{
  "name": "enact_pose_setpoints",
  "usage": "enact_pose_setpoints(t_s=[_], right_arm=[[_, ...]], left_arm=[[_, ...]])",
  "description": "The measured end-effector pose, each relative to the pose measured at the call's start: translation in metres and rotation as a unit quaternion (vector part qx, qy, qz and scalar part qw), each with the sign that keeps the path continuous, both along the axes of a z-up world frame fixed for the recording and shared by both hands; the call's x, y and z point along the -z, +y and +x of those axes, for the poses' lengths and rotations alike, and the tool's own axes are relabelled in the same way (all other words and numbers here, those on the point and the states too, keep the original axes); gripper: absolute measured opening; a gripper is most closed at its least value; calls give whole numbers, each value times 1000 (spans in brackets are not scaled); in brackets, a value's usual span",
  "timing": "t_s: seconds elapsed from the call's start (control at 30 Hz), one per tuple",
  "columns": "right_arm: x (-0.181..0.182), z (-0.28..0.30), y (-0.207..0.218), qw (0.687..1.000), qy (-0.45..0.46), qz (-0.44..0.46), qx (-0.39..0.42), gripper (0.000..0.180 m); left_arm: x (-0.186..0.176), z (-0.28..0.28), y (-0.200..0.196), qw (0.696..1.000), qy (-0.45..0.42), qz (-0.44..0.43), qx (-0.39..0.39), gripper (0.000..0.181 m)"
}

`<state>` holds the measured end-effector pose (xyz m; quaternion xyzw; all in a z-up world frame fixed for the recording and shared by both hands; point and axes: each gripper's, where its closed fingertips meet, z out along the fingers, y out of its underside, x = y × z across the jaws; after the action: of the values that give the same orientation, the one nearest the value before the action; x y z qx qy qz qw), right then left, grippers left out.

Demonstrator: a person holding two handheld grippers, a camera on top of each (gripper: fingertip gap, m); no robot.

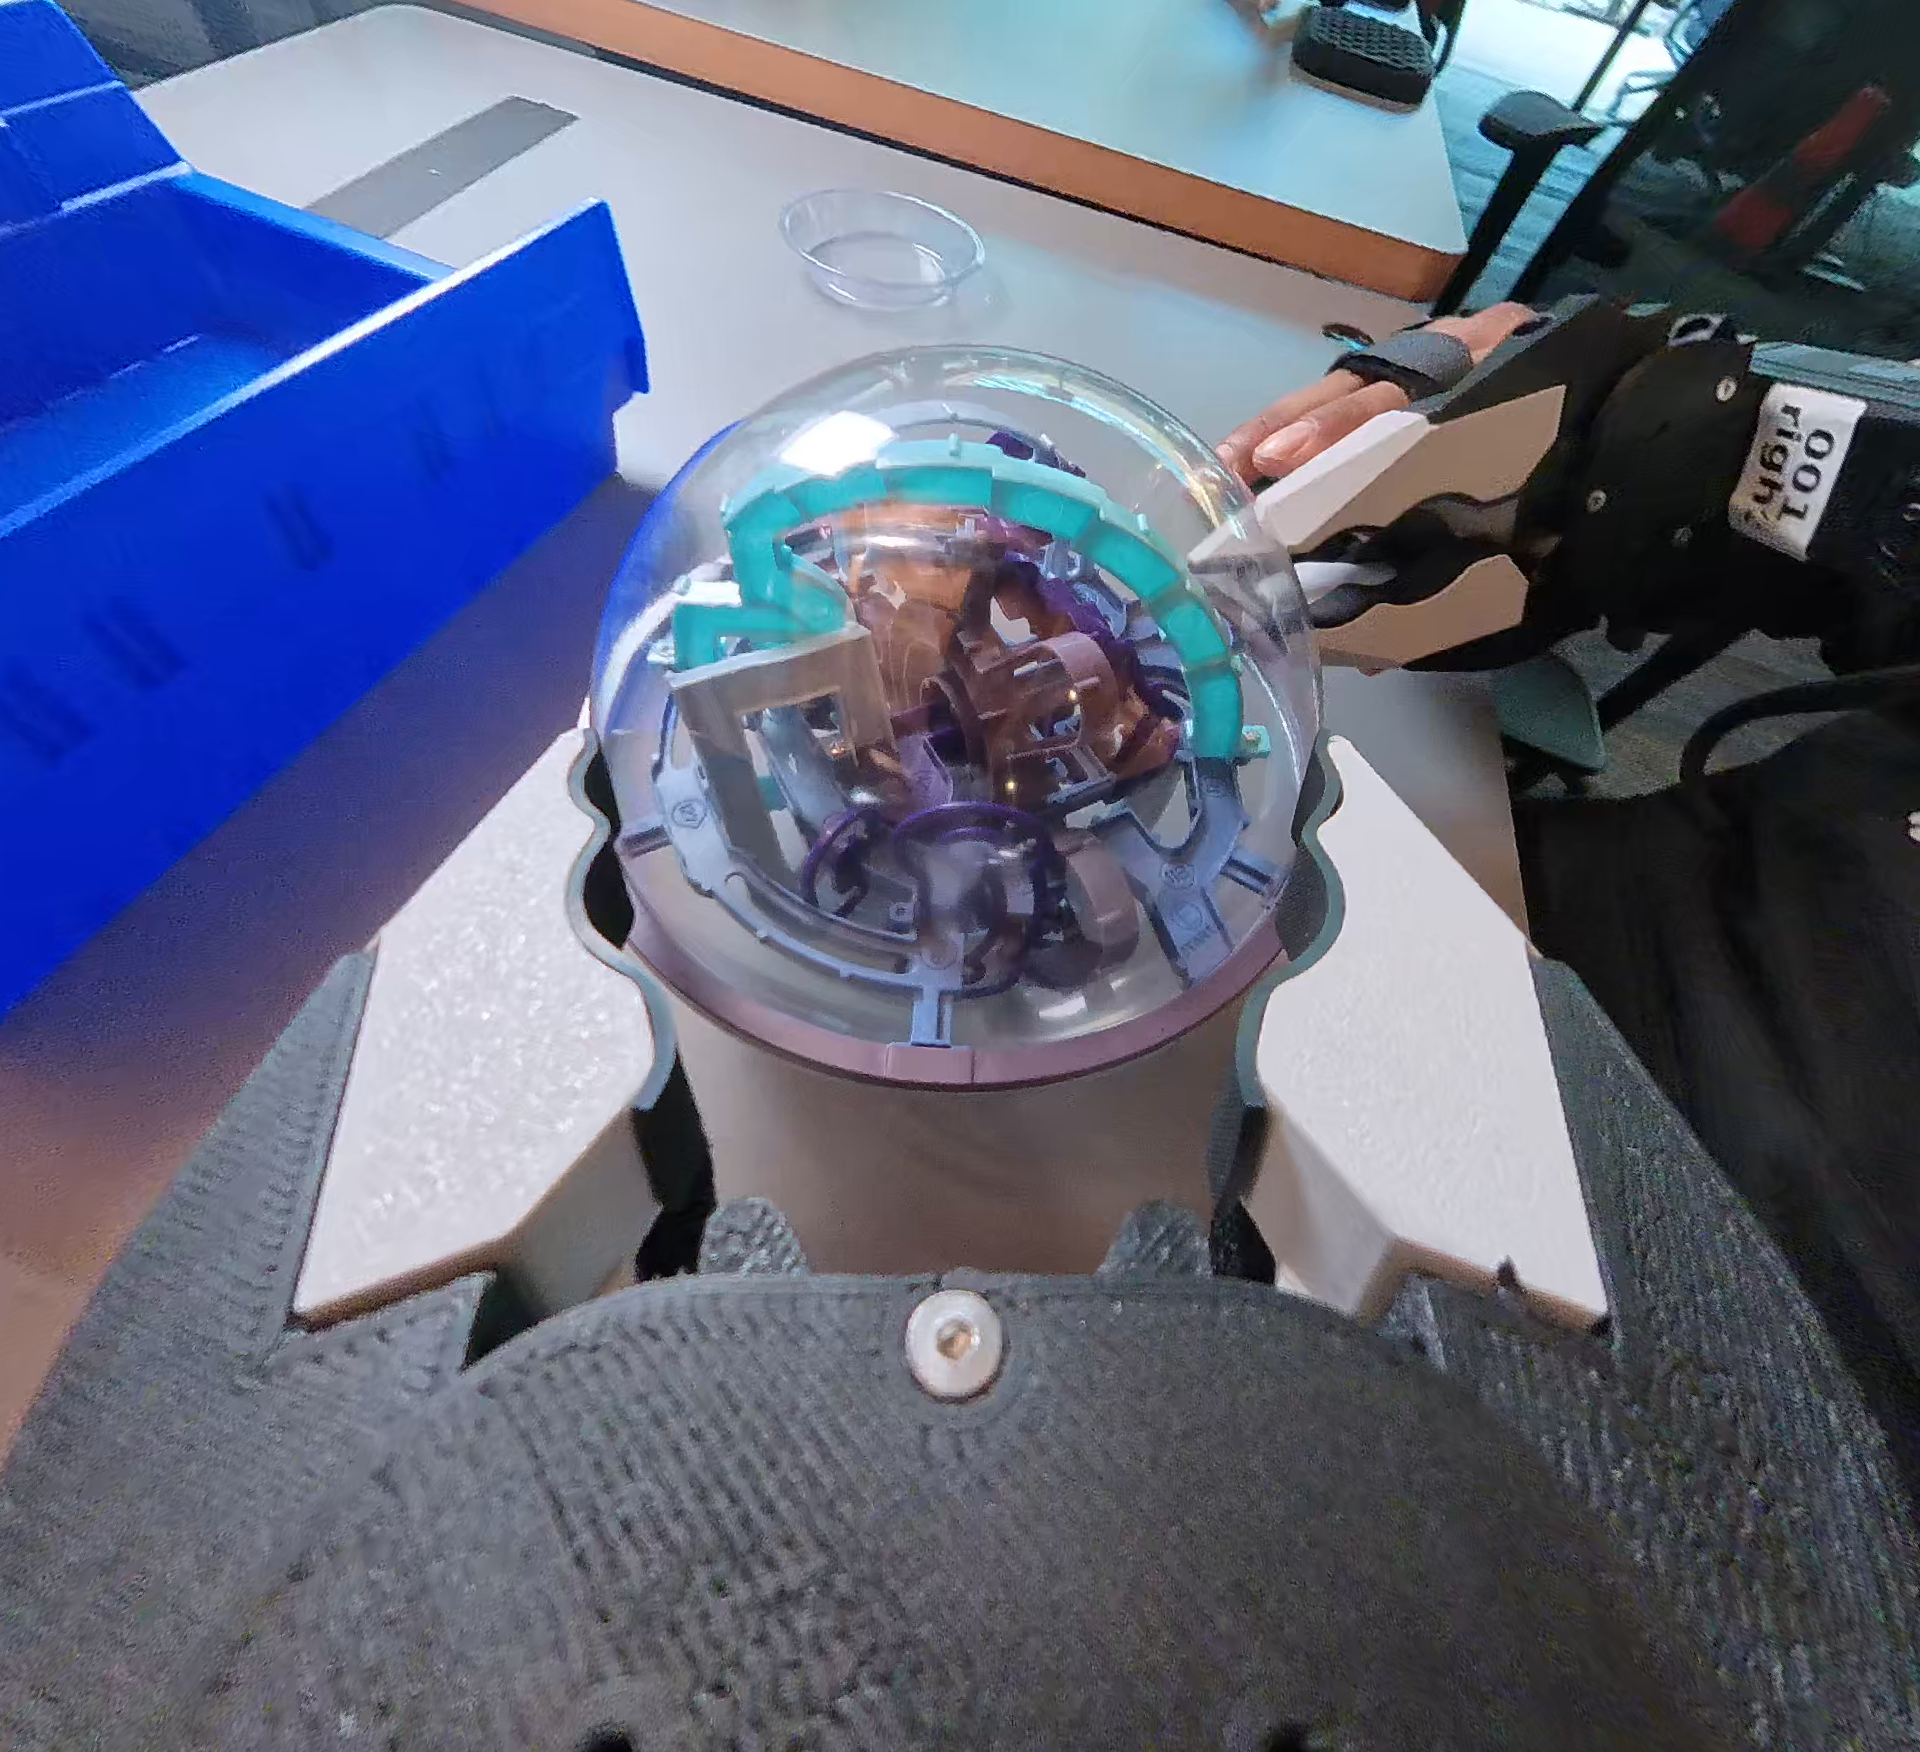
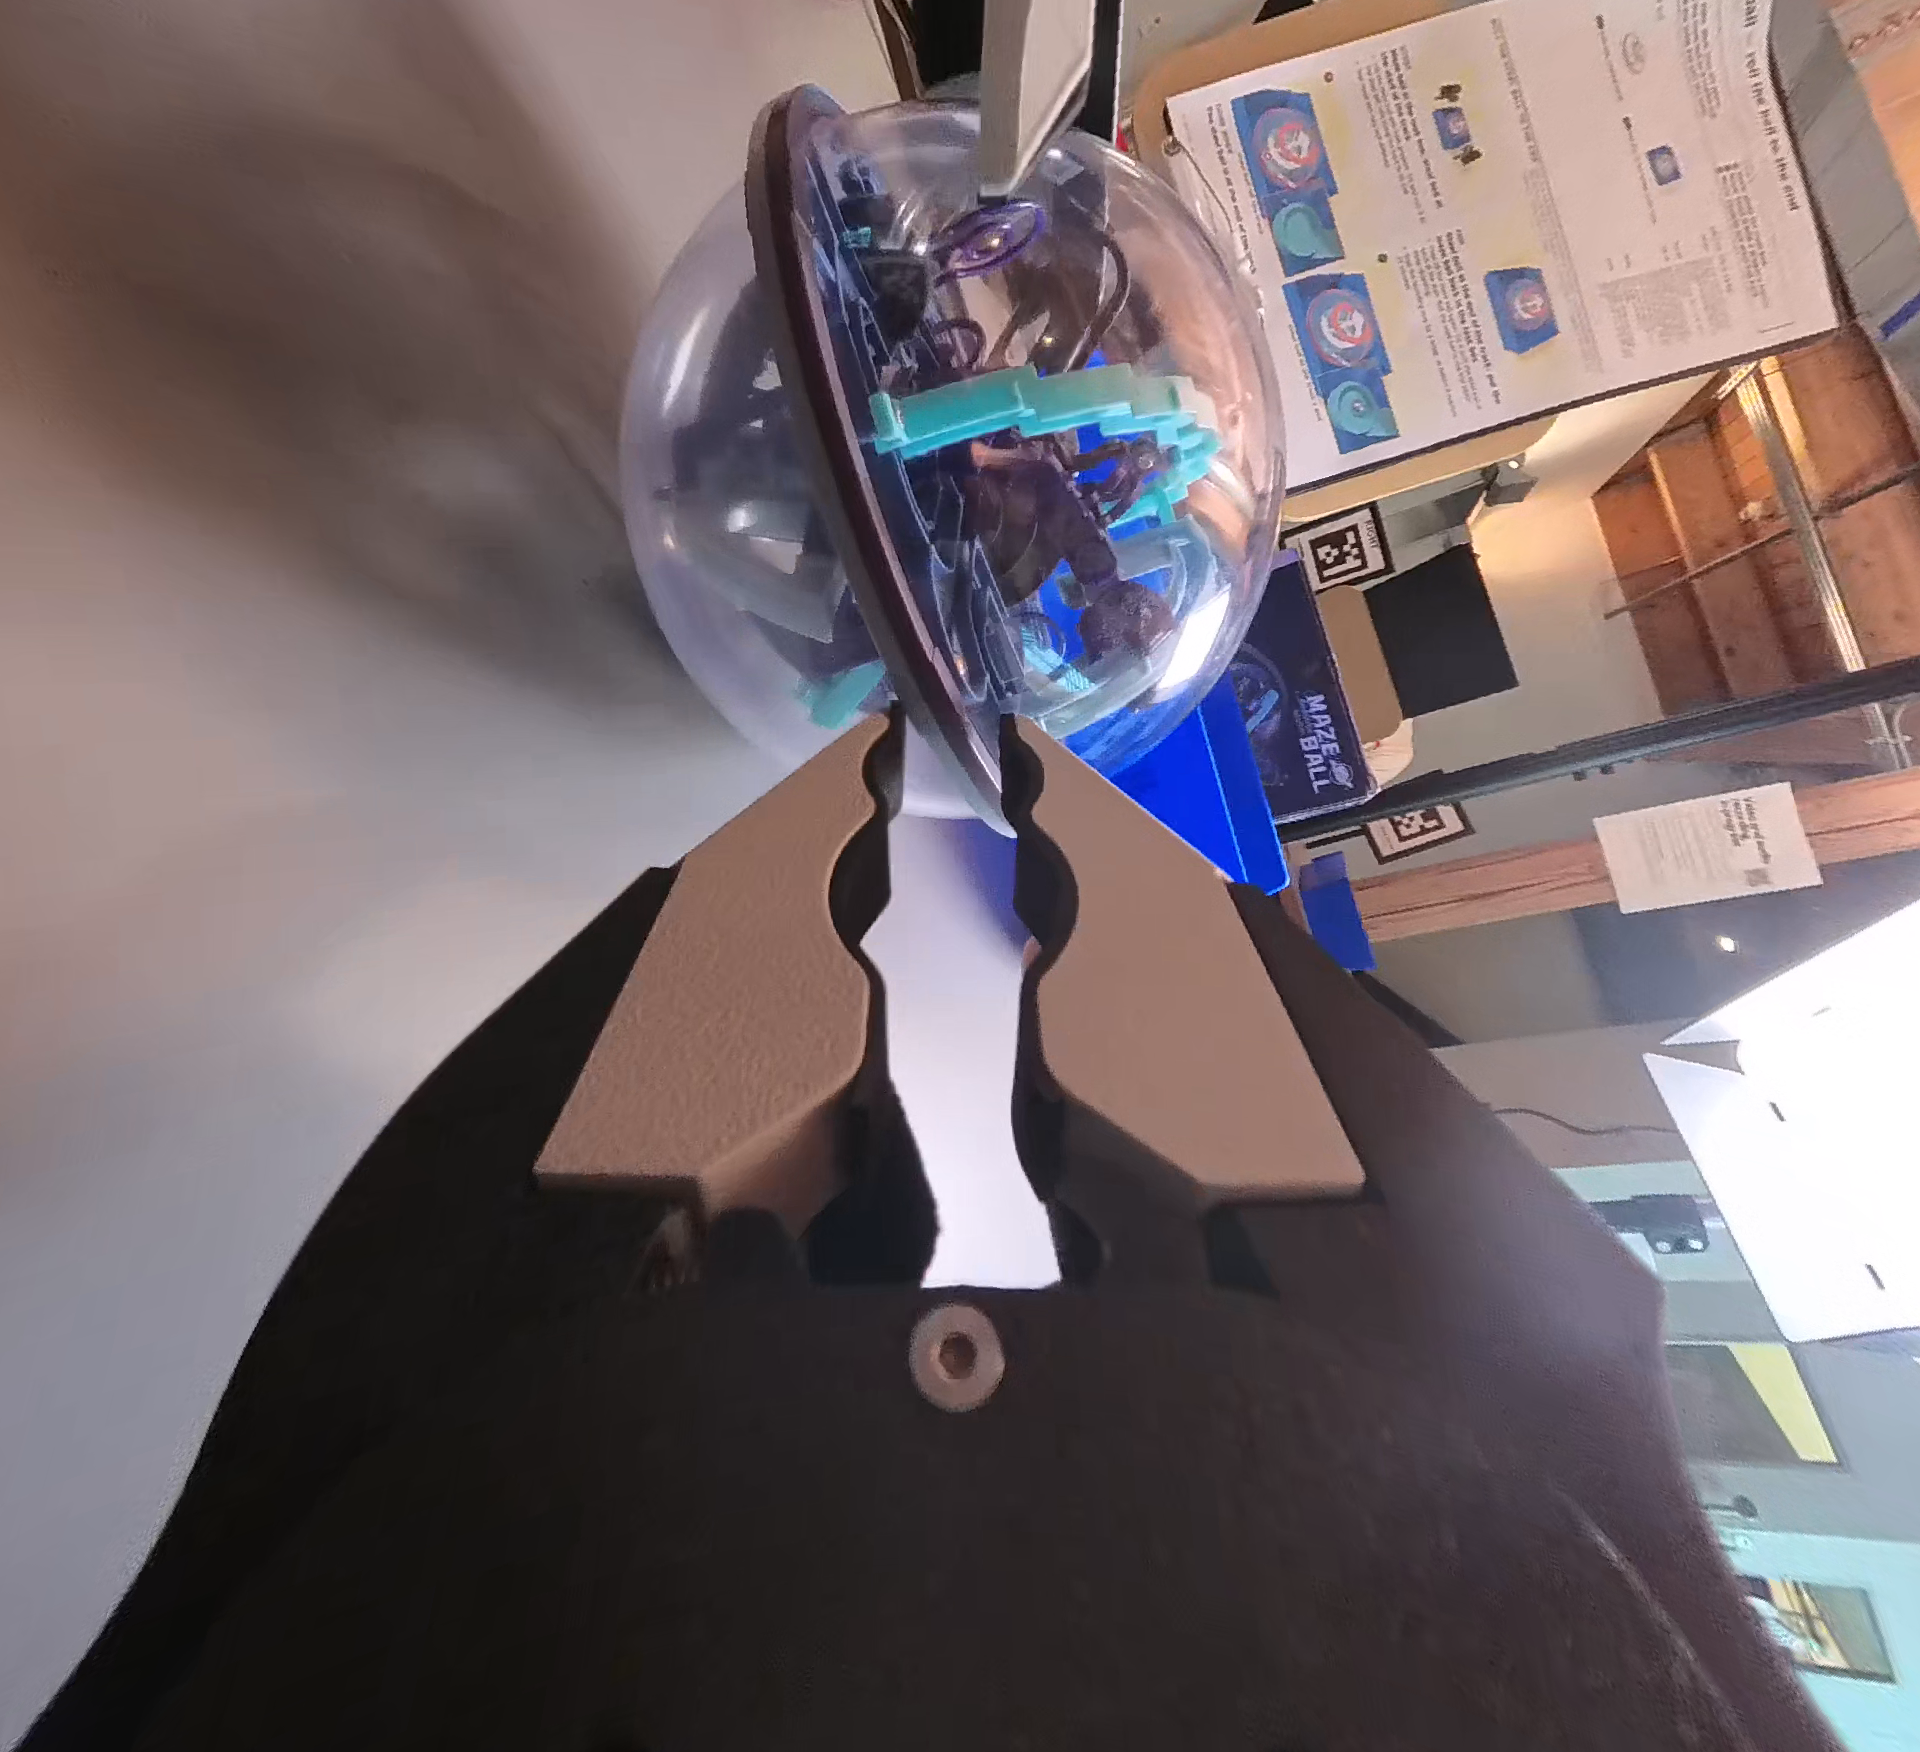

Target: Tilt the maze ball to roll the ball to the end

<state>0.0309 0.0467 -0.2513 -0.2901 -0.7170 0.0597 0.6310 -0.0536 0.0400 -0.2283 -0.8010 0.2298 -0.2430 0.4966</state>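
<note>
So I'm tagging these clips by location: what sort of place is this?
Probably an office or lab workspace: long desks with office chairs, a blue storage bin beside the maze ball, and an instruction sheet with printed square markers nearby.

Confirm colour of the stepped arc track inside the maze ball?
Teal stepped arc track inside the clear plastic maze ball; clearest in the left wrist view.
</note>
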Motion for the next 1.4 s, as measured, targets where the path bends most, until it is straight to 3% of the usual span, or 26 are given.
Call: enact_pose_setpoints(t_s=[0.37, 0.53, 0.73, 0.9, 1.27, 1.4], right_arm=[[4, 4, 6, 998, -4, 51, -33, 8], [-2, 3, 5, 995, 6, 75, -71, 6], [-4, 4, 2, 989, 0, 109, -96, 6], [-2, 11, 3, 985, -5, 129, -117, 6], [-2, 24, 10, 969, -52, 169, -171, 6], [-6, 26, 18, 968, -60, 177, -165, 7]], left_arm=[[-13, 0, -11, 999, -7, 37, -1, 118], [-26, -7, -7, 998, 17, 49, 18, 128], [1, 2, -2, 997, 16, -14, 70, 131], [12, 8, -10, 995, 67, 11, 77, 132], [1, 19, -7, 987, -41, -2, 155, 138], [15, 32, -4, 988, -11, 12, 155, 143]])
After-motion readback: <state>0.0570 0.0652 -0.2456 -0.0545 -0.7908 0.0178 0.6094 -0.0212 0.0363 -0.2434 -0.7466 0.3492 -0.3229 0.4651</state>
